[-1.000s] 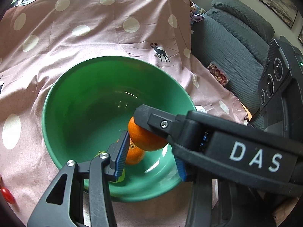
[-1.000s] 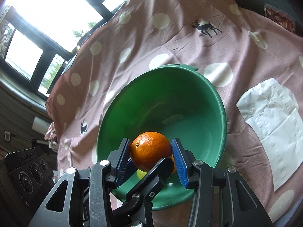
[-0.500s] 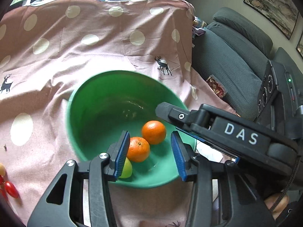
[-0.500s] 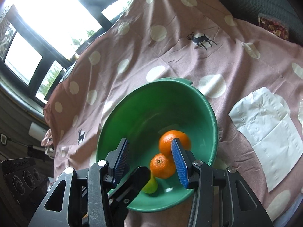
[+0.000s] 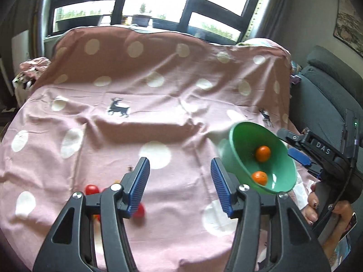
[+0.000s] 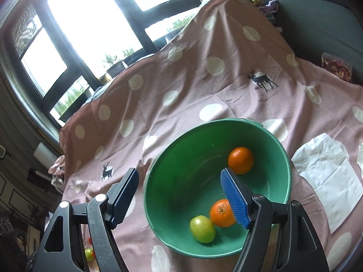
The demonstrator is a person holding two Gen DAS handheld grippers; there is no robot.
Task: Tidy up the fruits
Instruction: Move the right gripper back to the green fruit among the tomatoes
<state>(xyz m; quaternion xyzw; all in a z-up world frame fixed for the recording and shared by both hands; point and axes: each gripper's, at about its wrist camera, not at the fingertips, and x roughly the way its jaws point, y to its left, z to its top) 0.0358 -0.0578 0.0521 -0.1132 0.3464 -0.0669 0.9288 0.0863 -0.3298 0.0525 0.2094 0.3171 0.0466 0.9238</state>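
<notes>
A green bowl [image 6: 181,170] sits on the pink dotted cloth and holds two oranges [image 6: 241,160] [image 6: 221,213] and a green fruit [image 6: 202,228]. My right gripper [image 6: 179,195] hovers over the bowl's near side. Its jaws are opening and nothing is pressed between them. In the left wrist view the bowl [image 5: 240,149] lies to the right, with my right gripper [image 5: 295,147] at its far rim. My left gripper [image 5: 180,181] is above bare cloth, its jaws opening and empty. Small red fruits [image 5: 91,189] [image 5: 138,212] lie by its left finger.
A white paper napkin [image 6: 329,176] lies right of the bowl. A grey sofa [image 6: 317,11] with a snack bag [image 6: 335,65] borders the cloth on the right. A small green fruit [image 6: 89,253] lies at lower left. A person's hand [image 5: 317,204] grips the right tool.
My right gripper let the orange go into the bowl and widened. My left gripper pulled out of the bowl, swung left over the cloth and opened wider.
</notes>
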